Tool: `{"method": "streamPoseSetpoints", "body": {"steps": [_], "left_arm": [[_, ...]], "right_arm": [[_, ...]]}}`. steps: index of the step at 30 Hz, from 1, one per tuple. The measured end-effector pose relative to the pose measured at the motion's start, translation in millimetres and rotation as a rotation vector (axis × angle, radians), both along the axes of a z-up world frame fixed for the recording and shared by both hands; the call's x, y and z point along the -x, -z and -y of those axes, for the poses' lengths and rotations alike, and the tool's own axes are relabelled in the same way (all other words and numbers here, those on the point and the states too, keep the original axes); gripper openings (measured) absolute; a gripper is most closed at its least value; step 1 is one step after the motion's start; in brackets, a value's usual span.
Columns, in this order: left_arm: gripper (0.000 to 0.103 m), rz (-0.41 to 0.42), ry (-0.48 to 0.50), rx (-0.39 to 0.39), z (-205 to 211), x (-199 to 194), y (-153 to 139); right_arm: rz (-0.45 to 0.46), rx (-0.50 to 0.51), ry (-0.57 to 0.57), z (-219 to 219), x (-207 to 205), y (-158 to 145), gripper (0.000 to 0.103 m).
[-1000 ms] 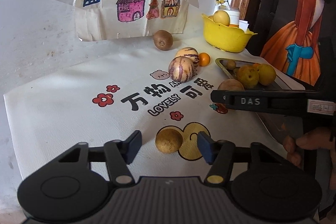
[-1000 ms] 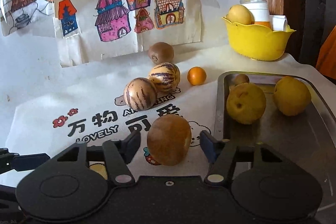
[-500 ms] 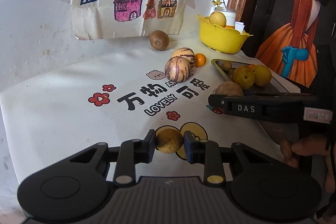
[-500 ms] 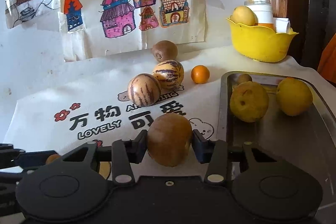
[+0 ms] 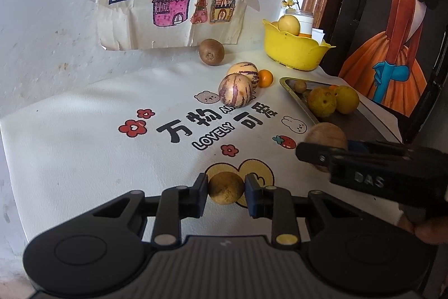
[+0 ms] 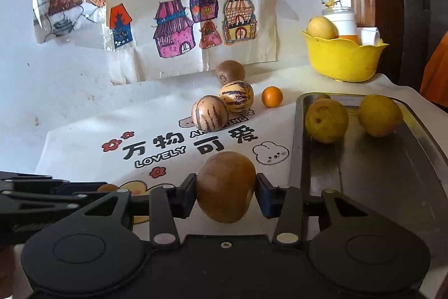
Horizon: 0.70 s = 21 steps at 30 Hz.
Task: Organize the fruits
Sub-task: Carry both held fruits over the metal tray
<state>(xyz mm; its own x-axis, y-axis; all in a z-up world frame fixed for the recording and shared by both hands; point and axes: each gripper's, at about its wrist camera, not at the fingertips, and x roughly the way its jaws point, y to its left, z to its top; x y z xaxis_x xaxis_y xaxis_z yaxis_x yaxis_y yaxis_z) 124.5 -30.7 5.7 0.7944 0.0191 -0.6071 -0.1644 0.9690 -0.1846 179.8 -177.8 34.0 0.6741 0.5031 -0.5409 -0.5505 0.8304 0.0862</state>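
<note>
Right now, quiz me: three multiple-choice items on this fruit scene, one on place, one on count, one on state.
1. Where does the kiwi lie?
A. in the metal tray
B. on the mat near the wall drawings
C. in the yellow bowl

2. How many striped melons sit on the mat?
A. two
B. four
C. none

3. What is the right gripper doing?
A. standing open over nothing
B. clamped on the tray rim
C. shut on a large brown fruit

Answers: 1 B, it rests on the mat below the house drawings; 2 A, two striped ones sit together; 3 C, both pads press the fruit's sides.
</note>
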Motion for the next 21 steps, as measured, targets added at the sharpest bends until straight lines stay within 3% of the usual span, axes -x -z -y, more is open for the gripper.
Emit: {"method": "streamPoseSetpoints", "body": {"steps": [13,21], "left_arm": [[0.03,0.045,0.044,0.062,7.0,4.6,-3.8],[0.03,0.079,0.106,0.071,24.3,-22.3,-14.9]], "right_arm": [[0.008,-0.132,0.157,34.1,47.8,-2.9,0.046],[-0.005,-0.195,0.265,70.6,57.3,-4.2,0.046]]}}
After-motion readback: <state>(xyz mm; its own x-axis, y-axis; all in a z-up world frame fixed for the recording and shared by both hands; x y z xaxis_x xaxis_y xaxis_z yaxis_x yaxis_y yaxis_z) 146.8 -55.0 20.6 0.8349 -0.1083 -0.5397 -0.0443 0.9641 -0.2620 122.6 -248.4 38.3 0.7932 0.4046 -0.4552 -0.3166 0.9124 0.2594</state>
